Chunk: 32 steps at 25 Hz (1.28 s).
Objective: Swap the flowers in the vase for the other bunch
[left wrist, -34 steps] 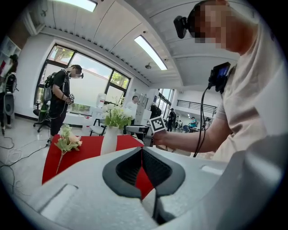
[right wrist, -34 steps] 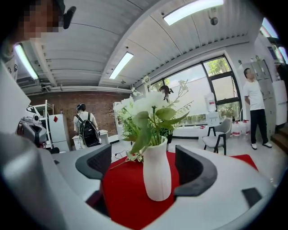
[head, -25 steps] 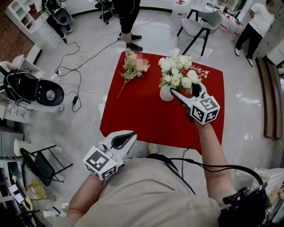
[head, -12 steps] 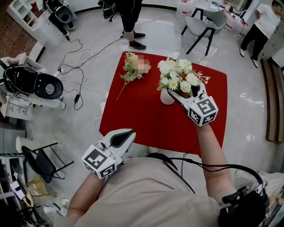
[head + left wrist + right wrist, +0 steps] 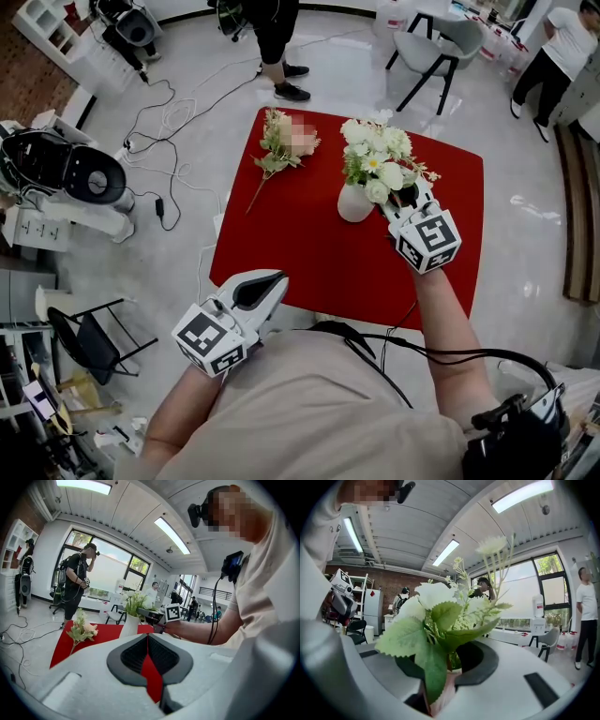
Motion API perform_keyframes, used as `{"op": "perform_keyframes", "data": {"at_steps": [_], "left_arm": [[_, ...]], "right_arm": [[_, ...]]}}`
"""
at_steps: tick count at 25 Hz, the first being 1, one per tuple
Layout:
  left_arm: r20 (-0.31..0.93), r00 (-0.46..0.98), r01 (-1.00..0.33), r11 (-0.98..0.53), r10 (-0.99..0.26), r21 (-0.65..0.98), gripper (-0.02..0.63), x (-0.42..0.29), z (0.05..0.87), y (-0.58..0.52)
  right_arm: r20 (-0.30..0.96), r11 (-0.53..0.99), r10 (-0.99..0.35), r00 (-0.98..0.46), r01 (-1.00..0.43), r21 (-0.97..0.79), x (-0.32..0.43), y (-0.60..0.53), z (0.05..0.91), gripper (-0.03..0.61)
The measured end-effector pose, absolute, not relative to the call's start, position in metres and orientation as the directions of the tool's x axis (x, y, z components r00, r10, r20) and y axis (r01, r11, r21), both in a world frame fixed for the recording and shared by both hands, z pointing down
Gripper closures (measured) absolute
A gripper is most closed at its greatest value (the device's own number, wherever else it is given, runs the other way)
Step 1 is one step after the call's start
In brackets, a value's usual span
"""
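right gripper: jaws just closed, clamped on stems of white artificial flower bunch held between its fingers, bunch still in white rounded vase | left gripper: jaws together, empty | pink-and-green bunch: well beyond both grippers' fingers, untouched | progress: early; lift-out and swap remain

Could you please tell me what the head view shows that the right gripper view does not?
Only the head view: the red table, the loose pink bunch and floor cables. Only the right gripper view: ceiling lights and the stems pinched in the right claw, whose jaws have just been closing. Both: the white flowers.
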<state>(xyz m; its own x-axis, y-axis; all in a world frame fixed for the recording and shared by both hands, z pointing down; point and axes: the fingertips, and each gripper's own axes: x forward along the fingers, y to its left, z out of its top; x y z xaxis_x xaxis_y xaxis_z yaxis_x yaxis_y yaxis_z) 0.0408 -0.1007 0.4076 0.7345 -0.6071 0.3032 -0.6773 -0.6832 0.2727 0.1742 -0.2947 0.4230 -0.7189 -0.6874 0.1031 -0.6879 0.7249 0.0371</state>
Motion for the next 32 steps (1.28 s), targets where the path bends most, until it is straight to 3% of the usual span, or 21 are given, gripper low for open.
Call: {"op": "perform_keyframes", "data": {"at_steps": [10, 32], "left_arm": [[0.304, 0.726, -0.687, -0.679, -0.617, 0.261, 0.606, 0.038, 0.408, -0.104], [0.288, 0.721, -0.693, -0.669, -0.631, 0.27, 0.606, 0.014, 0.407, -0.082]], "right_arm": [[0.097, 0.742, -0.67, -0.736, -0.665, 0.086, 0.167, -0.287, 0.417, 0.511], [0.028, 0.724, -0.686, -0.727, -0.678, 0.126, 0.166, -0.276, 0.38, 0.53]]}}
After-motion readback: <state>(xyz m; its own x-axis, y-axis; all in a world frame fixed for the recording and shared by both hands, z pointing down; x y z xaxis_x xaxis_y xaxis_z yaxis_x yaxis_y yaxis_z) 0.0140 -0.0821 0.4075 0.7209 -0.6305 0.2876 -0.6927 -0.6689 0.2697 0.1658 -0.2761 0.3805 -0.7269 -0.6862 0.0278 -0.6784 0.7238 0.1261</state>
